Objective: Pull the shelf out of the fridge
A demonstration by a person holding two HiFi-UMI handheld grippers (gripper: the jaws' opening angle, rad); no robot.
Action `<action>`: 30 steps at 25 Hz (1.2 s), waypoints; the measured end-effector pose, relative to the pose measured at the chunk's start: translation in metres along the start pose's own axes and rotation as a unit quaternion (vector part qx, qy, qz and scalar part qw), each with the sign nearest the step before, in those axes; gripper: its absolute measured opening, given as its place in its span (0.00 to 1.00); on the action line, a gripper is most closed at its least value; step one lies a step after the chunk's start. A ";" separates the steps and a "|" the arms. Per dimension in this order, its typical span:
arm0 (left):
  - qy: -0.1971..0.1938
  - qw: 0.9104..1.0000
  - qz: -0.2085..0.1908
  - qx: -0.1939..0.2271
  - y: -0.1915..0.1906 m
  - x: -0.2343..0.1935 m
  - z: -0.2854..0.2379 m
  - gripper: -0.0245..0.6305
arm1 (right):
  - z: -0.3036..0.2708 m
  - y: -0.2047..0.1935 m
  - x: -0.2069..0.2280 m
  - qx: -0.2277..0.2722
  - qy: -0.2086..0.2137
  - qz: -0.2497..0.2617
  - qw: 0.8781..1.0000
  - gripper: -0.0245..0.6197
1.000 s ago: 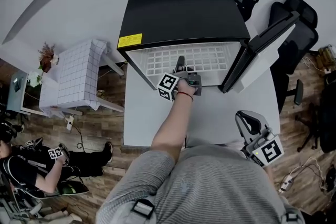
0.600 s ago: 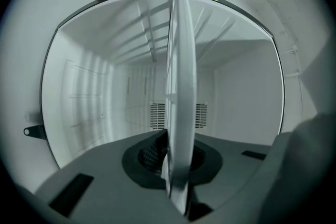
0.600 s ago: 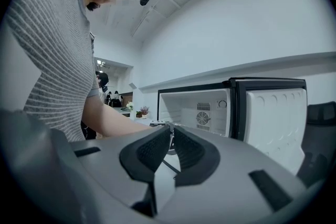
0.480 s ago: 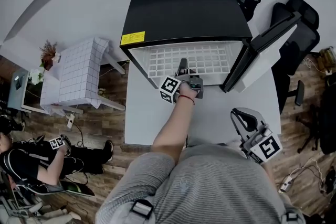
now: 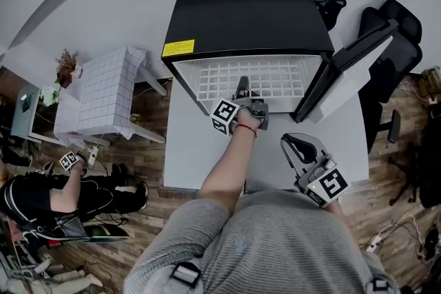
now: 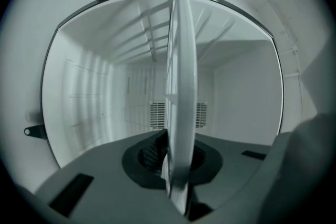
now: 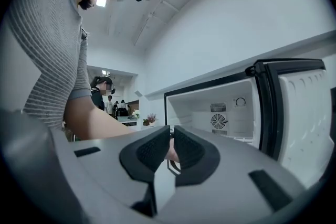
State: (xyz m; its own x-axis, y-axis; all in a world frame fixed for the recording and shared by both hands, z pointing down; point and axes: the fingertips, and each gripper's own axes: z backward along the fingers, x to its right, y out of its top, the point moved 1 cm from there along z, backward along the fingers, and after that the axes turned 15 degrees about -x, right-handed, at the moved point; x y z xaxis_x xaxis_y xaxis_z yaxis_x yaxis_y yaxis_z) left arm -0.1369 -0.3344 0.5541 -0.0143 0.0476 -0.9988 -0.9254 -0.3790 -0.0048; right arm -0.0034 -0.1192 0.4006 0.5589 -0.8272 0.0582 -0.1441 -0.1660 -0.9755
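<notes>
The white wire shelf [image 5: 256, 79] lies in the open black fridge [image 5: 241, 14]. Its front edge is at the opening, clamped between the narrow jaws of the left gripper [image 5: 241, 87]. The fridge stands on a white table [image 5: 186, 148], its door [image 5: 348, 72] swung right. The right gripper [image 5: 296, 145] hangs over the table near the door, jaws almost together, empty.

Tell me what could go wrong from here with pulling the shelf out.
1. The left gripper pinches the shelf at one spot on its front edge; it could slip or twist there.
2. The right gripper is shut and off to the side, so a freed shelf could sag or drop onto the table.
3. The open door stands near the shelf's right corner; a skewed pull could jam against it.
</notes>
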 end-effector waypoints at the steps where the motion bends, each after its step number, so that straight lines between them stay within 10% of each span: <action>1: 0.000 1.000 0.000 -0.001 0.000 0.000 0.000 0.09 | -0.003 0.000 -0.002 0.000 0.002 0.000 1.000 0.06; 30: -0.007 1.000 0.004 0.009 -0.016 0.003 0.027 0.09 | 0.001 0.001 0.010 0.004 0.003 -0.016 1.000 0.06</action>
State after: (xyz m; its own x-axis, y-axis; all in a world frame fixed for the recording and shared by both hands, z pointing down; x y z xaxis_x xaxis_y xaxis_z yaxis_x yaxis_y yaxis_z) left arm -0.1326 -0.3030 0.5521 -0.0263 0.0582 -0.9980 -0.9317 -0.3632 0.0034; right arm 0.0028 -0.1273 0.4001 0.5579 -0.8250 0.0898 -0.1208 -0.1878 -0.9748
